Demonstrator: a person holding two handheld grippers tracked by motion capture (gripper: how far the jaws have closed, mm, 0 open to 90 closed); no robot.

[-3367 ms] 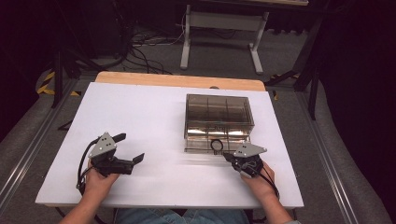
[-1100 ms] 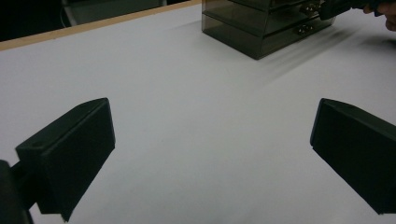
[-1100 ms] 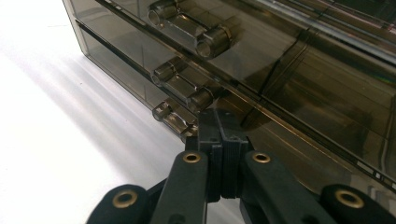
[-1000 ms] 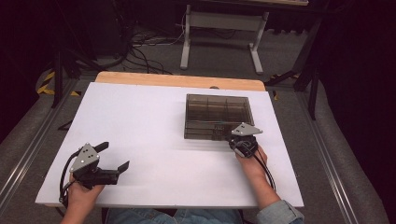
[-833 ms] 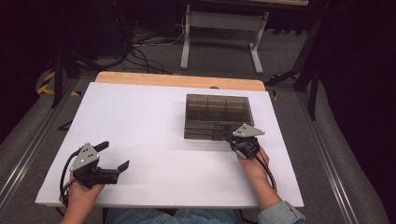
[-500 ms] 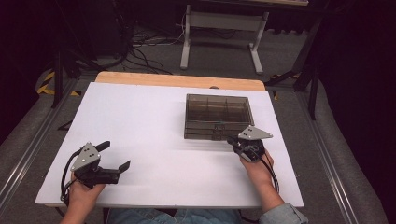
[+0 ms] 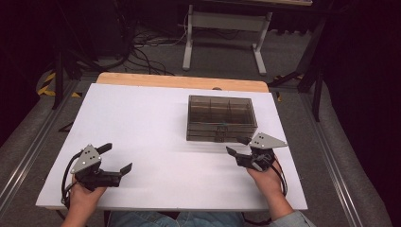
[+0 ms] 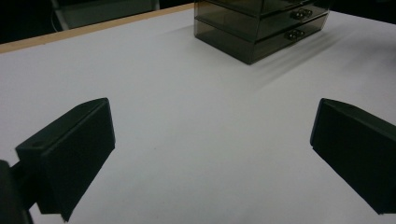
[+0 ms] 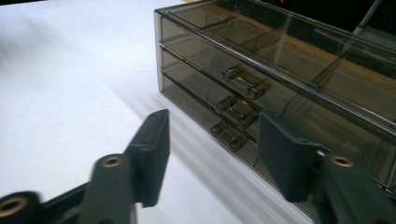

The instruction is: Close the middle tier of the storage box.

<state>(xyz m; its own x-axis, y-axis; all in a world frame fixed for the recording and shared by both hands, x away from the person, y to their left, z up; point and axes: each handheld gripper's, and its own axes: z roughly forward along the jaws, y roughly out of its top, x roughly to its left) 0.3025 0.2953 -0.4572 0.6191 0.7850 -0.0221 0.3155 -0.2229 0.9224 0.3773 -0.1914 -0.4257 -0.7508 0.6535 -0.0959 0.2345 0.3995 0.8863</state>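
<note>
The right tongs (image 7: 239,146), jaws just opened and empty, have backed off the drawer box (image 7: 221,118), its drawers apparently closed; left tongs (image 7: 117,158) gape idle.

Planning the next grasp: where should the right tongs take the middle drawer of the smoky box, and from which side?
Take the middle drawer's bar handle, coming level from the box's front face. The drawer box lies flush; only those short bars stick out. The right tongs, just opening with nothing between them, already face it.
</note>
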